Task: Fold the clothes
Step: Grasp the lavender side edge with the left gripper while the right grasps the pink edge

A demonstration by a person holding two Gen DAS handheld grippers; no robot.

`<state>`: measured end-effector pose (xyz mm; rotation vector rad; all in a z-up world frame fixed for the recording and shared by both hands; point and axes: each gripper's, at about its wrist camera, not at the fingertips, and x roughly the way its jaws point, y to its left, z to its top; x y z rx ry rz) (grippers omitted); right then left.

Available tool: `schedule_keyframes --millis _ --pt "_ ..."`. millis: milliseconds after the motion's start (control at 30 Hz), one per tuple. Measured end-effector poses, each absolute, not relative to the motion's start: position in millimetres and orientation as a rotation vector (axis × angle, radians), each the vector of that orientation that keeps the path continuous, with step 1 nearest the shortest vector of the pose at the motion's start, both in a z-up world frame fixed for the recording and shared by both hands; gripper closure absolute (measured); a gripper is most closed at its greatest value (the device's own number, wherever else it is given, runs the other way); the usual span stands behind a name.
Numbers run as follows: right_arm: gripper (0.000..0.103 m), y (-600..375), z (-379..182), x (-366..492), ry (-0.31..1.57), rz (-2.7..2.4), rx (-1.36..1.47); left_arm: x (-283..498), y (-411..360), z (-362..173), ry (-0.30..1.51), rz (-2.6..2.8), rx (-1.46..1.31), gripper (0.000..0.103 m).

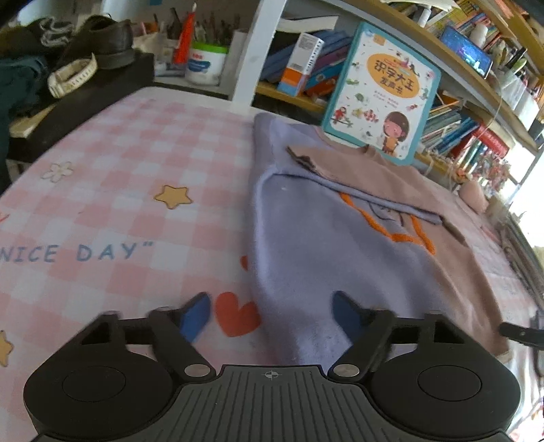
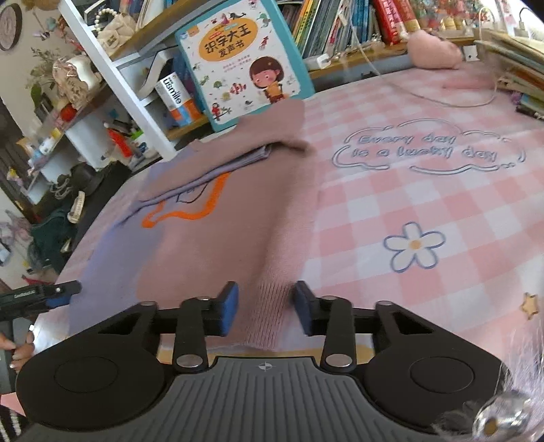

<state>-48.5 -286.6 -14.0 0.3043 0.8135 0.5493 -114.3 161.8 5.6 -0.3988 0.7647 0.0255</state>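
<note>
Sweater: a soft sweater [image 1: 306, 244], half purple and half dusty pink, lies on the bed with an orange line drawing on its front. Its sleeves are folded in across the chest.
Where it is: in the middle of the pink checked bed cover [image 1: 119, 163], with its top end by the picture book.
Left gripper: the left gripper [image 1: 272, 311] is low at the purple side of the bottom edge. Its blue fingers [image 1: 195, 314] stand apart. One is over the bed cover by a red heart, the other is on the purple cloth. The edge of the cloth lies between them, but they do not squeeze it.
Right gripper: the right gripper [image 2: 267, 304] is at the pink side of the bottom edge. A raised ridge of the ribbed hem sits between its blue fingers [image 2: 229, 301]. A little gap shows on each side, so it is not pinched.
Picture book: a big children's book [image 2: 238, 57] with a cartoon girl leans on the bookshelf [image 2: 340, 30] at the far end of the bed.
Person: a bit of a hand [image 2: 18, 352] shows at the left edge of the right camera's view, behind the left gripper.
</note>
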Motion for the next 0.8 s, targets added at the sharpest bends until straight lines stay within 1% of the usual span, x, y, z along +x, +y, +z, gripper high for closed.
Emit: schedule_keyframes --millis 33,67,100,167,300,467,500,633,800 --pt "0.083 -285.5 -14.4 -47.8 0.815 0.550 0.304 -113.0 164.2 4.9 0.766 0.010 -0.432 0.054" --pt "0.087 -285.2 -14.2 -47.4 0.811 0.552 0.308 -111.8 166.7 3.9 0.768 -0.004 -0.469 0.071" --pt "0.090 -285.1 -13.7 -47.2 0.806 0.555 0.315 -110.9 170.9 1.9 0.773 -0.017 -0.526 0.080" --pt "0.091 -285.5 -10.9 -47.3 0.786 0.567 0.337 -112.7 172.3 3.6 0.751 -0.036 -0.565 0.083" --pt "0.091 -288.3 1.4 -48.2 0.731 0.615 0.407 -115.0 164.0 13.4 0.717 -0.086 -0.548 0.083" --pt "0.091 -284.7 -3.2 -43.7 0.775 0.612 0.408 -115.5 164.5 10.1 0.748 -0.086 -0.541 0.081" --pt "0.087 -284.6 -6.0 -43.3 0.789 0.607 0.410 -116.6 166.1 8.3 0.759 -0.079 -0.546 0.081" --pt "0.084 -287.0 -15.7 -42.8 0.835 0.582 0.404 -121.5 169.6 3.4 0.789 -0.081 -0.555 0.078" --pt "0.070 -284.5 -18.9 -39.5 0.846 0.600 0.419 -117.1 170.6 -1.7 0.804 -0.085 -0.559 0.079"
